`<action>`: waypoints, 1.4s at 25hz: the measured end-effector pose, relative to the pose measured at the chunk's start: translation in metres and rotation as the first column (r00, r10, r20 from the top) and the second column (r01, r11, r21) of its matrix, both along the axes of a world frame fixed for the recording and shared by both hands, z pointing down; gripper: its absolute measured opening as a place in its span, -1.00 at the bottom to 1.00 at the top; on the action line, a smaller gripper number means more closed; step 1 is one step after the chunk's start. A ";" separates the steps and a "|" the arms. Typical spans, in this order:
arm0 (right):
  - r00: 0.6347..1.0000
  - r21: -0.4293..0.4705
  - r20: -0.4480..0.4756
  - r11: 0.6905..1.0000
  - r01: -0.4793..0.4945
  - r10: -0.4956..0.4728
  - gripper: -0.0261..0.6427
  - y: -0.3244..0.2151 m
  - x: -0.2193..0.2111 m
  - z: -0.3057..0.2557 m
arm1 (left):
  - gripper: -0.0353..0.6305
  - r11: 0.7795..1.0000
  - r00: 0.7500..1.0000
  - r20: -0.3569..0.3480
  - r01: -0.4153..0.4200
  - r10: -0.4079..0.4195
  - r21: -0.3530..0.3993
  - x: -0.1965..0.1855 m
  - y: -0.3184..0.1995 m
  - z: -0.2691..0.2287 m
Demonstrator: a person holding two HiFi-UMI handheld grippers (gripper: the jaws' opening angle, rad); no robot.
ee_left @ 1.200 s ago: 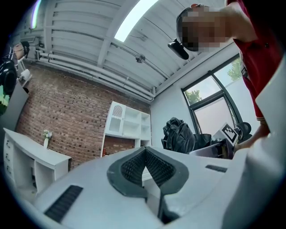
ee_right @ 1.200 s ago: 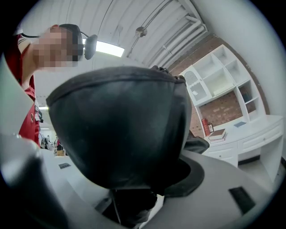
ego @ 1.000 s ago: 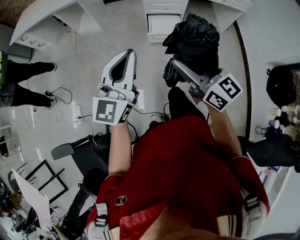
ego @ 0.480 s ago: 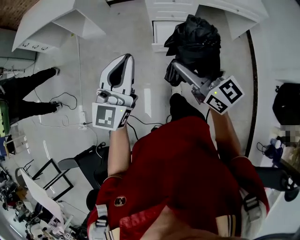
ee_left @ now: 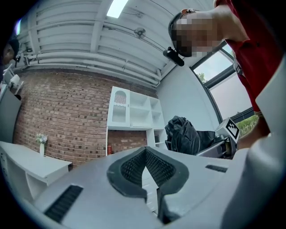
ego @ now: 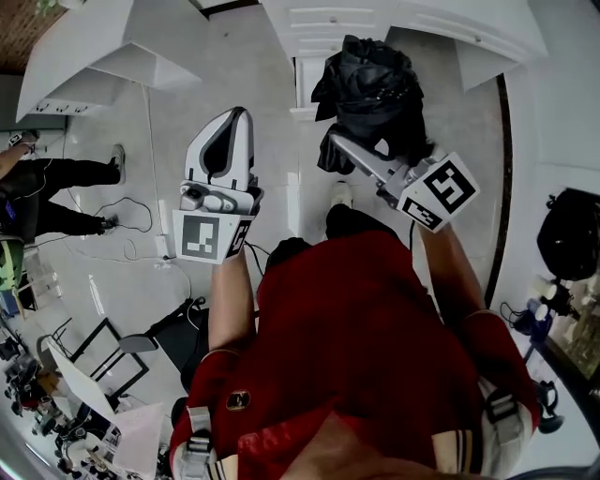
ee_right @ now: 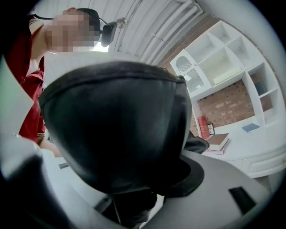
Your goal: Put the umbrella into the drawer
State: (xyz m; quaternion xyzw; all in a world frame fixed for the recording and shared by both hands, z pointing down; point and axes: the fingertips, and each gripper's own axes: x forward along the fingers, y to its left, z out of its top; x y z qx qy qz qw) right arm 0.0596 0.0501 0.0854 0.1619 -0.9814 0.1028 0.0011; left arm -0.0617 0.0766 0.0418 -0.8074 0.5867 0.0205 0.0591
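Observation:
In the head view my right gripper (ego: pixel 361 150) is shut on a crumpled black umbrella (ego: pixel 367 86) and carries it at chest height. The umbrella hangs in front of a white cabinet (ego: pixel 412 21) with a drawer front (ego: pixel 307 82) showing just left of it. In the right gripper view the umbrella (ee_right: pixel 116 129) fills the space between the jaws and hides most of what lies ahead. My left gripper (ego: pixel 230 120) is beside it on the left, shut and empty. Its tips (ee_left: pixel 145 151) meet in the left gripper view, where the umbrella (ee_left: pixel 183 134) shows to the right.
White shelf units (ego: pixel 103 47) stand at the upper left. A person in dark trousers (ego: pixel 56 178) stands at the left, near cables (ego: pixel 127 211) on the floor. A black chair (ego: pixel 178 328) is behind me and a black bag (ego: pixel 567 234) at the right.
Both grippers have travelled forward together over the floor, and the white cabinet and its drawer have come closer. The umbrella stays in the right gripper; the left stays shut.

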 end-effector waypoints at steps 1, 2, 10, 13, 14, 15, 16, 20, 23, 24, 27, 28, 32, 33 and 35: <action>1.000 0.003 0.000 1.000 0.006 -0.006 -0.14 -0.003 0.000 0.000 | -0.88 1.000 1.000 0.001 0.005 -0.005 0.003 0.000 -0.003 -0.001; 1.000 0.007 -0.001 1.000 0.009 -0.009 -0.13 -0.005 0.001 0.001 | -0.88 1.000 1.000 0.000 0.009 -0.009 0.005 0.000 -0.004 -0.001; 1.000 -0.006 -0.013 1.000 -0.002 0.002 -0.14 -0.049 -0.004 0.003 | -0.88 1.000 1.000 -0.001 -0.006 0.006 -0.025 -0.002 -0.049 0.003; 1.000 -0.006 -0.024 1.000 -0.009 0.009 -0.14 -0.065 -0.011 0.005 | -0.88 0.999 1.000 -0.011 -0.021 0.021 -0.031 -0.006 -0.070 0.007; 1.000 -0.008 -0.028 1.000 -0.014 0.014 -0.14 -0.068 -0.014 0.006 | -0.88 0.999 0.999 -0.013 -0.030 0.030 -0.033 -0.008 -0.074 0.008; 0.999 -0.010 -0.033 1.000 -0.022 0.021 -0.14 -0.071 -0.017 0.007 | -0.88 0.999 0.999 -0.014 -0.041 0.040 -0.034 -0.010 -0.078 0.010; 0.999 -0.013 -0.041 0.999 -0.031 0.030 -0.14 -0.075 -0.020 0.010 | -0.88 0.998 0.999 -0.017 -0.052 0.051 -0.035 -0.013 -0.082 0.012; 0.993 -0.023 -0.086 0.997 -0.077 0.075 -0.14 -0.091 -0.036 0.021 | -0.88 0.996 0.996 -0.032 -0.088 0.087 -0.032 -0.033 -0.099 0.023; 0.988 -0.033 -0.111 0.993 -0.111 0.107 -0.13 -0.099 -0.048 0.027 | -0.88 0.994 0.993 -0.046 -0.110 0.109 -0.027 -0.049 -0.108 0.030; 0.986 -0.038 -0.117 0.992 -0.123 0.117 -0.14 -0.102 -0.053 0.029 | -0.88 0.993 0.992 -0.051 -0.119 0.117 -0.026 -0.054 -0.110 0.032; 0.981 -0.053 -0.133 0.987 -0.152 0.144 -0.14 -0.112 -0.071 0.036 | -0.88 0.990 0.989 -0.059 -0.139 0.137 -0.023 -0.073 -0.121 0.039; 0.978 -0.057 -0.144 0.985 -0.160 0.151 -0.14 -0.117 -0.078 0.041 | -0.88 0.990 0.988 -0.062 -0.142 0.140 -0.025 -0.081 -0.126 0.043; 0.969 -0.072 -0.196 0.984 -0.165 0.148 -0.14 -0.131 -0.092 0.059 | -0.88 0.990 0.988 -0.078 -0.138 0.134 -0.035 -0.094 -0.140 0.054; 0.968 -0.078 -0.206 0.984 -0.160 0.142 -0.14 -0.133 -0.094 0.063 | -0.88 0.990 0.988 -0.079 -0.134 0.131 -0.038 -0.094 -0.142 0.056; 0.965 -0.089 -0.227 0.985 -0.151 0.128 -0.14 -0.137 -0.100 0.073 | -0.88 0.991 0.989 -0.080 -0.127 0.123 -0.045 -0.098 -0.148 0.062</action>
